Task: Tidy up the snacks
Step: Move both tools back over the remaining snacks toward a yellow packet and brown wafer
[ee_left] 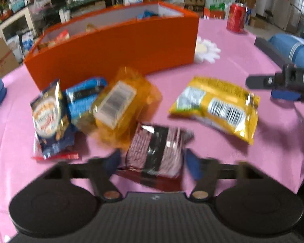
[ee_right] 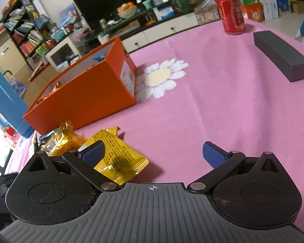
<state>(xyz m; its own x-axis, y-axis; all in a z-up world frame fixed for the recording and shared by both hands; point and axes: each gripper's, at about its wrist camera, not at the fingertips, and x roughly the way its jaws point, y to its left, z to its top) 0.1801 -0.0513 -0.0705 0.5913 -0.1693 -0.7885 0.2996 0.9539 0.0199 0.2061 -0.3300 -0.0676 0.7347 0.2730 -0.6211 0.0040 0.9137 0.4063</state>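
On the pink tablecloth (ee_left: 223, 154) a dark red snack packet (ee_left: 158, 147) lies between the fingers of my left gripper (ee_left: 153, 163). The blue pads stand close at its two sides, the left one with a small gap, and the view is blurred. Behind it lie an orange see-through packet (ee_left: 121, 105), a blue packet (ee_left: 83, 99), a dark blue biscuit packet (ee_left: 50, 117) and a yellow packet (ee_left: 216, 105). The orange box (ee_left: 111, 46) with several snacks inside stands beyond them. My right gripper (ee_right: 153, 144) hangs wide open, its left finger over the yellow packet (ee_right: 119, 154).
A red can (ee_right: 232, 14) stands at the far edge of the table and a black block (ee_right: 281, 56) lies at the right. A daisy coaster (ee_right: 160, 77) sits beside the orange box (ee_right: 87, 93). A blue bottle (ee_right: 6, 101) stands at the left.
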